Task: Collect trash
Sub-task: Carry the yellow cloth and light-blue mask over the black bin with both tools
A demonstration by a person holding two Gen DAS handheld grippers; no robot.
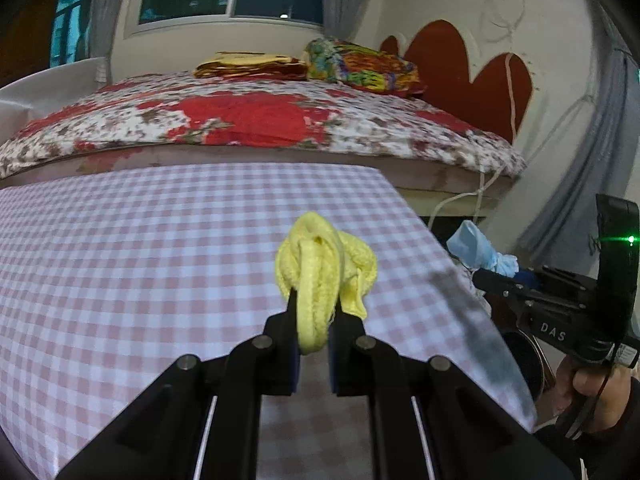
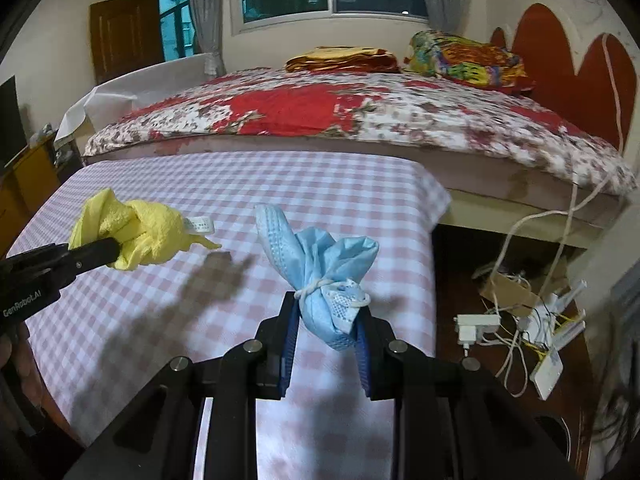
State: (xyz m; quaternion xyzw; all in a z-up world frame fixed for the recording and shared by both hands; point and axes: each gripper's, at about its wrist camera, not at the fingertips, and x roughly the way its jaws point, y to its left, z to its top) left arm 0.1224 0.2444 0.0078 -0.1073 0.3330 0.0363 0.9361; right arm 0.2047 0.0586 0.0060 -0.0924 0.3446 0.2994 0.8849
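My left gripper [image 1: 314, 300] is shut on a crumpled yellow cloth [image 1: 324, 268], held above the pink-and-white checked table [image 1: 160, 240]. From the right wrist view the same yellow cloth [image 2: 136, 236] shows at the left, pinched in the left gripper [image 2: 114, 250]. My right gripper [image 2: 328, 314] is shut on a bunched blue face mask [image 2: 320, 276] tied with its white ear loop, over the table's right part [image 2: 200, 300]. In the left wrist view the blue mask [image 1: 480, 250] and the right gripper [image 1: 486, 274] hang beyond the table's right edge, with a hand on the handle.
A bed with a red floral cover [image 2: 360, 112] runs along the table's far side. White cables, a charger and a router [image 2: 548, 368] lie on the dark floor to the right. A round dark opening [image 1: 524, 360] sits below the table's right edge.
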